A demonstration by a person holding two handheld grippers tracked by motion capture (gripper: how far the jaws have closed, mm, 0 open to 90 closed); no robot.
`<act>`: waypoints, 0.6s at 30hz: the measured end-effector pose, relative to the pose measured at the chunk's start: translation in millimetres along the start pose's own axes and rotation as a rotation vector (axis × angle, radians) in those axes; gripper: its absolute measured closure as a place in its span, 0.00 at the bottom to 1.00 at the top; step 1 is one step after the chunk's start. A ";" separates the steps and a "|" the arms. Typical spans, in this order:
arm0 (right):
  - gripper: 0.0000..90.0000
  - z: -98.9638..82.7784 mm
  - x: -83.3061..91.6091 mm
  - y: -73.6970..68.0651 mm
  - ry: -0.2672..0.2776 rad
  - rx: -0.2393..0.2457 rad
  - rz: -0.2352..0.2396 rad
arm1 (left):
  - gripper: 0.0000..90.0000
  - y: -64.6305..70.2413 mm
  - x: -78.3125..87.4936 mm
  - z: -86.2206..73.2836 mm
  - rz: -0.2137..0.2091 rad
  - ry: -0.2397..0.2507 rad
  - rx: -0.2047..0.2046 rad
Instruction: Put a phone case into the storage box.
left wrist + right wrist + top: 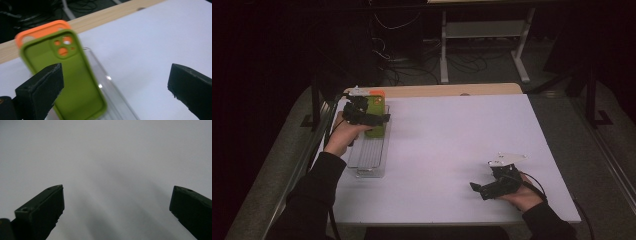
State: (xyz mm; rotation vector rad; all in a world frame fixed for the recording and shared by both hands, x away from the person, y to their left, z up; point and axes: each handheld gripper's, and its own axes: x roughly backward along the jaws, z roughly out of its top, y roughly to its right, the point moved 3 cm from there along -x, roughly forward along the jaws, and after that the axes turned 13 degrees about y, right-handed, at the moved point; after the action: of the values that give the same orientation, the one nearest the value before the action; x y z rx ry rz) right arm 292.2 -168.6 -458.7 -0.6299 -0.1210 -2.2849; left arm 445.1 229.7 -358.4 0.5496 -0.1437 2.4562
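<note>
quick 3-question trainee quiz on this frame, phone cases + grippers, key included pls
1. True or false: the left gripper is clamped on the green phone case.
2. Which case stands behind the green one? A) orange B) blue C) black
3. What do the cases stand in?

Key:
1. False: its jaws stand wide apart, nothing pressed between them.
2. A, the orange phone case.
3. A clear plastic rack at the table's left edge.
</note>
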 end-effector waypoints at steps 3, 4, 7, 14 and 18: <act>0.00 0.7 0.9 0.1 0.007 -0.002 0.001 | 0.00 9.6 6.5 -4.3 -0.033 0.008 -0.017; 0.00 0.7 0.9 0.1 0.006 -0.001 0.001 | 0.00 12.8 8.7 -6.1 -0.044 0.009 -0.024; 0.00 0.9 1.4 -0.1 0.007 0.001 0.004 | 0.00 20.5 17.2 -10.7 -0.082 0.010 -0.041; 0.00 4.4 3.5 -1.2 0.019 0.024 0.018 | 0.00 37.5 35.8 -24.5 -0.140 0.030 -0.041; 0.00 6.3 4.2 -2.5 0.024 0.019 0.025 | 0.00 44.7 44.7 -38.0 -0.166 0.038 -0.025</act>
State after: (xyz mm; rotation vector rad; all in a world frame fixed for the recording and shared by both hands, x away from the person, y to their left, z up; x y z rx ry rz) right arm 290.5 -167.8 -451.0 -0.5911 -0.1230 -2.2636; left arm 372.9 226.6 -373.1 0.4843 -0.1094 2.2992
